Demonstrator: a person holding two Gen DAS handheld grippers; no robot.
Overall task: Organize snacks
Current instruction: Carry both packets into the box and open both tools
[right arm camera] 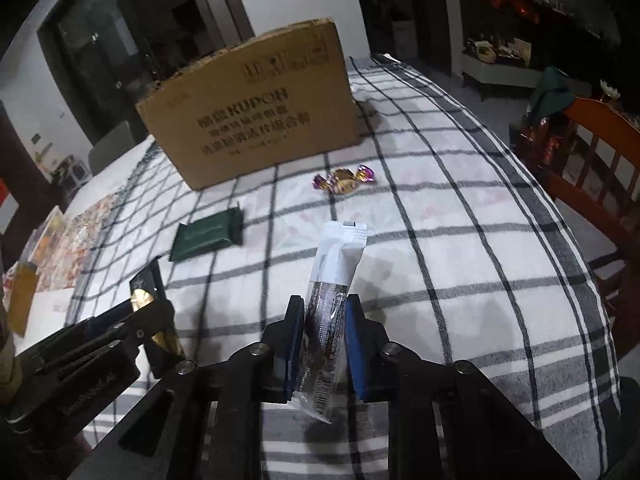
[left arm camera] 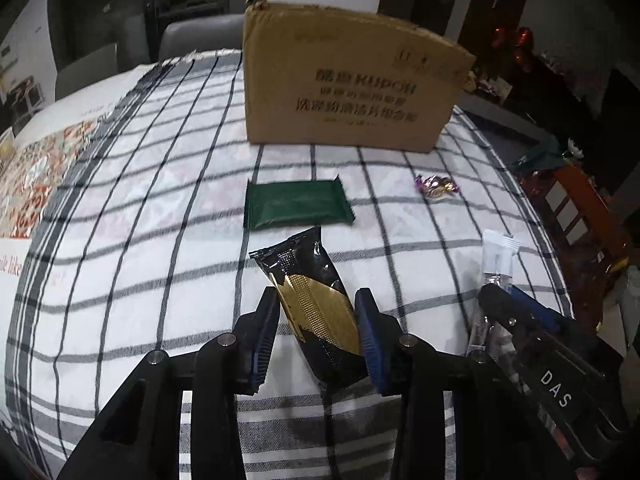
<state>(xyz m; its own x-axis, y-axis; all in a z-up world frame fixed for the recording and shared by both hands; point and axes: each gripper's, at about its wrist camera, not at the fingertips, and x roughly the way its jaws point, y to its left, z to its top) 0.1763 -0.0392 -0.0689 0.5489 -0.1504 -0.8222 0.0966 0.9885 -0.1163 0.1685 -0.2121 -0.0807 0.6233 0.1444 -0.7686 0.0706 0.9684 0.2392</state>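
Chair (right arm camera: 592, 168) shows plainly only from right claw (right arm camera: 322, 312).

Both grippers are the same build: chunky matte black plastic frames with angled cut-out arms and round silver pins at the pivots, fingers lined with ribbed blue pads. The right gripper (left arm camera: 496, 300) has "DAS" in white letters along its side. The left gripper (right arm camera: 156, 304) has faint lettering I can't read.
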